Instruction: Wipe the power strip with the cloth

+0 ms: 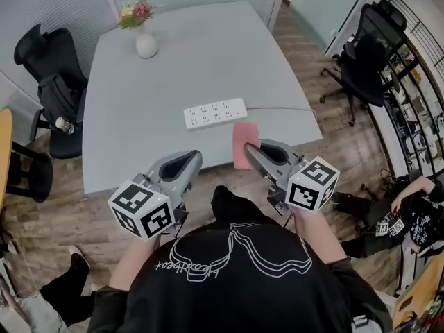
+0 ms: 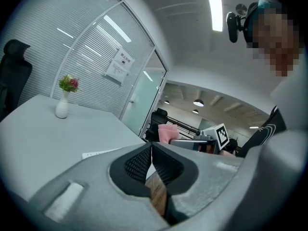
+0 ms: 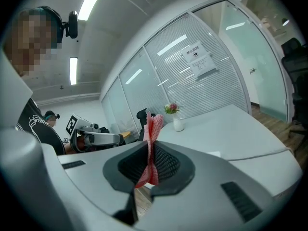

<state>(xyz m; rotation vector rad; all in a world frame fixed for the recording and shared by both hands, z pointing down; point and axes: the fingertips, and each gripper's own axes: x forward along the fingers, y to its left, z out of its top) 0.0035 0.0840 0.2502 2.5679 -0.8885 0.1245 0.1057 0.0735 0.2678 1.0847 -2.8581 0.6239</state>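
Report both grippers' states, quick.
Left gripper: closed, empty.
Right gripper: closed on the pink cloth.

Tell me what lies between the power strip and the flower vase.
Nothing: in the head view only bare table runs from power strip to vase.

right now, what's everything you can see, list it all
table: 1, light grey, middle of the room
power strip: 1, white, lying near the table's front edge, cable running right
cloth: 1, pink, pinched in the right gripper, over the table's front edge
vase of flowers: 1, white vase, table's far left corner
office chairs: 2, black, one left of the table, one right
person on the floor: 1, dark clothes, far right
left gripper: 1, grey, jaws together, nothing between them
right gripper: 1, grey, shut on the cloth
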